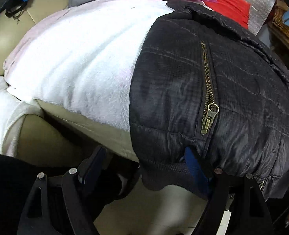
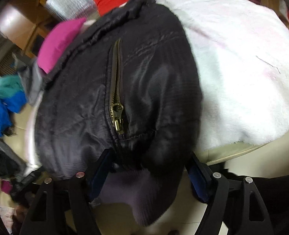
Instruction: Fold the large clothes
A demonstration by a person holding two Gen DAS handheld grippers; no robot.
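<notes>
Left wrist: left gripper [image 1: 144, 164] wide open at the hem of the black quilted jacket [image 1: 232, 90], which lies on a white fleece blanket [image 1: 81, 62] over a beige sofa [image 1: 97, 123]; nothing clamped. Right wrist: right gripper [image 2: 150, 168] wide, the jacket's ribbed hem [image 2: 128, 192] between its fingers, brass zipper [image 2: 116, 98] just above; can't tell if pads press.

- No word, label, brand or number can be read in either view.
- The brass zipper pull [image 1: 208, 120] on the black jacket [image 1: 232, 90] is too small to show any mark.
</notes>
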